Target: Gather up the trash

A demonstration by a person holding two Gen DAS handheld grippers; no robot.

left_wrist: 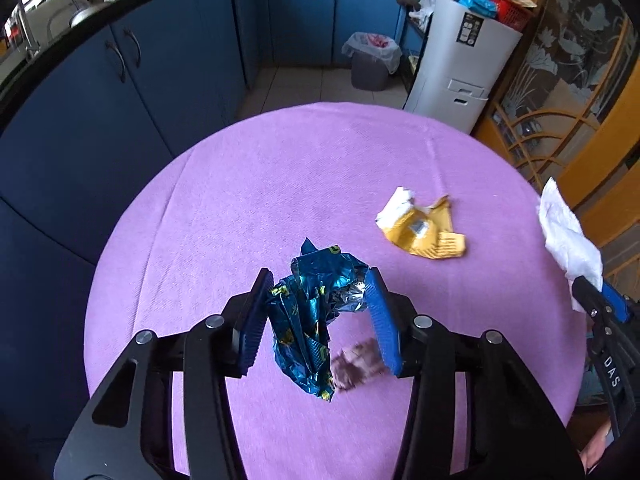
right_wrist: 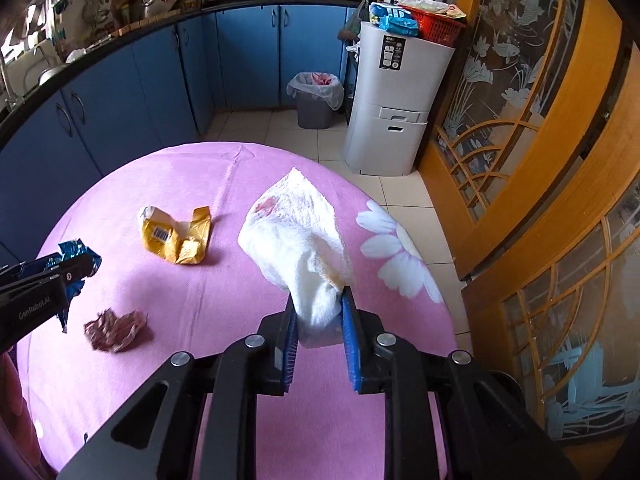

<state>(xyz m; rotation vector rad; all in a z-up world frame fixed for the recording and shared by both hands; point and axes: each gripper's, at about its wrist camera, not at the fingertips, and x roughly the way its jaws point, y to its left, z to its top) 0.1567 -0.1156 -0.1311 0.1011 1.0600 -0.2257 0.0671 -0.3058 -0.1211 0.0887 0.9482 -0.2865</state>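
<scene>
Two grippers each hold one piece of trash above the round desk (left_wrist: 248,168) with its purple cloth. In the left wrist view, the left gripper (left_wrist: 320,284) sits at the lower centre of the frame, and its jaws are partly closed on a crumpled blue wrapper (left_wrist: 308,312), which hangs between the blue pads. Just beside it, lower right of the wrapper, a brown scrap (left_wrist: 356,364) lies on the cloth, blurred here. A yellow wrapper (left_wrist: 420,228) lies right of centre. At the right edge the right gripper (left_wrist: 588,288) shows only from the side, with a white tissue (left_wrist: 568,240) rising from it.

The right wrist view makes this grip plain: the right gripper (right_wrist: 318,300), at the lower centre, is closed tight on the lower end of the tissue (right_wrist: 296,240), which stands up from the pads and has a pink stain near its top. This view also shows the brown scrap (right_wrist: 114,330) sharply at the lower left, the yellow wrapper (right_wrist: 176,236) with a barcode, and a white flower print at the right side of the cloth. The left gripper (right_wrist: 72,272) enters from the left edge with the blue wrapper (right_wrist: 76,250) in it.

Both views show a lined bin (right_wrist: 316,100) on the floor by the blue cabinets, at the upper centre.
</scene>
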